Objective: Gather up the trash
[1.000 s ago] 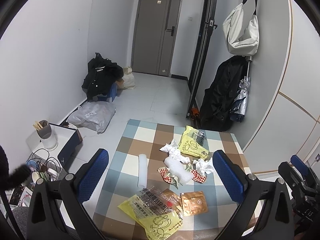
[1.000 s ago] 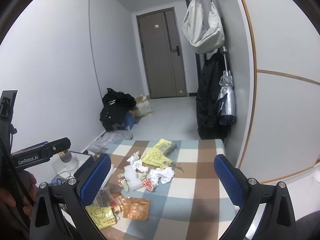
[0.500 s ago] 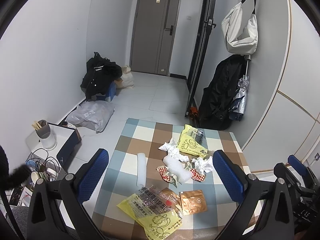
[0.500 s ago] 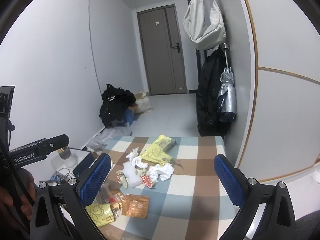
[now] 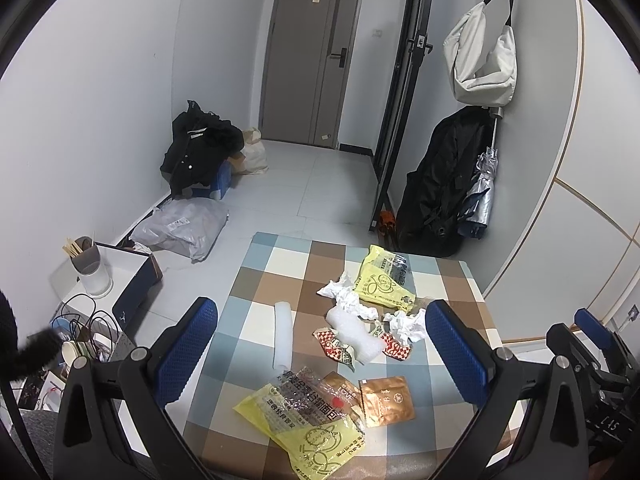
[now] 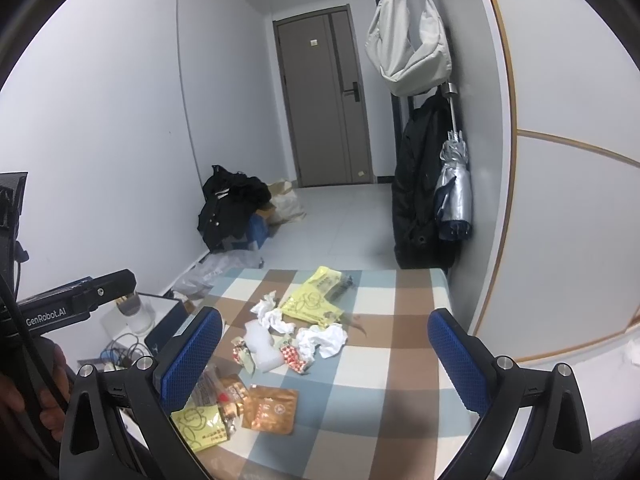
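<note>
Both claws, left claw point(image 5: 320, 344) and right claw point(image 6: 324, 352), hang wide and empty above the table point(image 5: 256, 280), likely choosing a first piece. Wrappers point(image 5: 384, 286) and crumpled tissues point(image 5: 408, 326) lie scattered mid-table; no bin is visible, perhaps off-frame.

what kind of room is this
Probably the entry hall of a small flat: a door at the far end, a bag and coat hanging on the wall, a checked table with wrappers.
</note>
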### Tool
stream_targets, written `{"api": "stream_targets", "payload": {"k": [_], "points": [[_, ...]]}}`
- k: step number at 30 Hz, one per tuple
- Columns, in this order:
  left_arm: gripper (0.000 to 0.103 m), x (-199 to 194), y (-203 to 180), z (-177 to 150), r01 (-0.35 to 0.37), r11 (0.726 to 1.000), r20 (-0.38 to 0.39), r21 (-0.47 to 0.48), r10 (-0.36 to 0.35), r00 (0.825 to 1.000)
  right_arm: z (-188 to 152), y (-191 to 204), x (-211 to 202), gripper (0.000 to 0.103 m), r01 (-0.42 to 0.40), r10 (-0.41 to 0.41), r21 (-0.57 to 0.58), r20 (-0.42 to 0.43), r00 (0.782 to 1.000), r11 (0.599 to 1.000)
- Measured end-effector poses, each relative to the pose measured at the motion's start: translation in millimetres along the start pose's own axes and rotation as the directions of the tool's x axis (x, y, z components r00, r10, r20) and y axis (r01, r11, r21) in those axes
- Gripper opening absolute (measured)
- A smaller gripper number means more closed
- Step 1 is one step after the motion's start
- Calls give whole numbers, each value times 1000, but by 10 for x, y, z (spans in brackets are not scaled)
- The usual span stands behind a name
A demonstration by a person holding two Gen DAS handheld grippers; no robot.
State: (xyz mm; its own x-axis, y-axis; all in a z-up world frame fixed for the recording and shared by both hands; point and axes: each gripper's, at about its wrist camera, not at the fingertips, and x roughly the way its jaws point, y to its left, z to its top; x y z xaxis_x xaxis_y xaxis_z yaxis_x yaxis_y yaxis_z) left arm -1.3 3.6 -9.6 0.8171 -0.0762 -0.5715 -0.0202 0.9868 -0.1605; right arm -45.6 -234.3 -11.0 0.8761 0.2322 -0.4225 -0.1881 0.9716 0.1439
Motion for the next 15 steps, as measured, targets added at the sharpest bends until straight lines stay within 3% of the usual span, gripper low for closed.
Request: {"api": "stream_targets", "payload": {"k": [15], "points": [[102,58,8,-22,38,999,-47,0,-38,998,-13,2,12,103,17,-17,0,-14,1000,1000]]}}
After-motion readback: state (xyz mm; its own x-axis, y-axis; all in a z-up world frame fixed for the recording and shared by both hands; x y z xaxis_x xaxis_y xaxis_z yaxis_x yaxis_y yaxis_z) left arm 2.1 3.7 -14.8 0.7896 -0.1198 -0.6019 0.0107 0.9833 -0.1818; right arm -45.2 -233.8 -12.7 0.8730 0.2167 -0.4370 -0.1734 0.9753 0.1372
